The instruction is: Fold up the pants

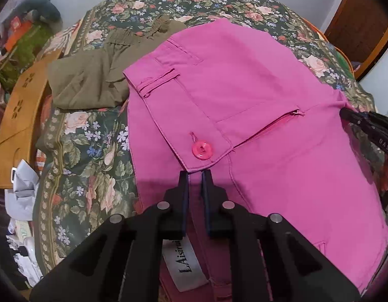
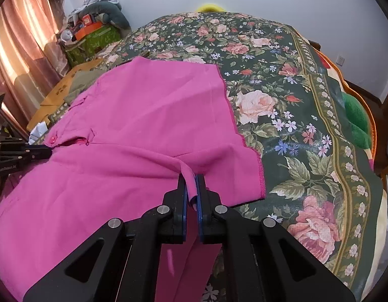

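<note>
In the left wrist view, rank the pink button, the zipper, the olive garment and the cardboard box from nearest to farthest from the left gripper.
From the left gripper, shut on the pink pants:
1. Pink button, just ahead of the tips.
2. Zipper, ahead and right.
3. Olive garment, ahead and left.
4. Cardboard box, far left.

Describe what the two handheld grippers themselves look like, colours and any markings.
Both the left gripper and right gripper are matte black, angular linkages with round silver pivot pins and blue-edged finger pads. Seen from the right wrist view, the left one's body carries small white lettering. No cables show.
</note>
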{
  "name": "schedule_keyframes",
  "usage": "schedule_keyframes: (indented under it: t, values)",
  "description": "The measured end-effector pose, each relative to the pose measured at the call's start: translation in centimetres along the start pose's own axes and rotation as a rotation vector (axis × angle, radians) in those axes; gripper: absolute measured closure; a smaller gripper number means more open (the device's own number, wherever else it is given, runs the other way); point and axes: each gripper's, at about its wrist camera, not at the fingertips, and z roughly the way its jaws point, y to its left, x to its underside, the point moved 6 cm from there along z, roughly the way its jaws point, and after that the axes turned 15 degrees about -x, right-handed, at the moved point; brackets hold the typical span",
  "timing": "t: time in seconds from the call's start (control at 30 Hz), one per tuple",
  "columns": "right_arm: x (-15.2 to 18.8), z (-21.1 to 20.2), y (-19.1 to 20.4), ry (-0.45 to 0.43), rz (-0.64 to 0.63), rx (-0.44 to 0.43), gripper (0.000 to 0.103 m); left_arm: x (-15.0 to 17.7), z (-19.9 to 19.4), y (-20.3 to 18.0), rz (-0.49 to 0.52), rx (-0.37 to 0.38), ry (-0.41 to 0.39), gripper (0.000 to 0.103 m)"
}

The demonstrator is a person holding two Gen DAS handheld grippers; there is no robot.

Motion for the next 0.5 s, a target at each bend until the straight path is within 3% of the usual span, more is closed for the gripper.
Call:
schedule_keyframes:
  t: [0.2,0.27,0.4,0.5]
  values:
    - [0.2,-1.5,-3.0,-0.021,0.094,0.059,0.1,0.0,0.2,0.3,-0.003,-0.01,-0.001,0.088]
    - [0.8,-2.1,-4.0,-0.005,0.142,0.036,0.1,-0.1,0.2,0.4,-0.005,0.002,-0.009,0.088]
    - [1.0,-4.3,-3.5,-0.03,0.095,0.036,0.099,-0.2,-0.4,0.9,-0.013,-0.011,-0.027,0.077]
    - [0.2,-5.4,-2.7,-0.063,0.057,0.051,0.099,-0.5,-1.0,1.7,-0.046,-0.012,-0.037,0.075]
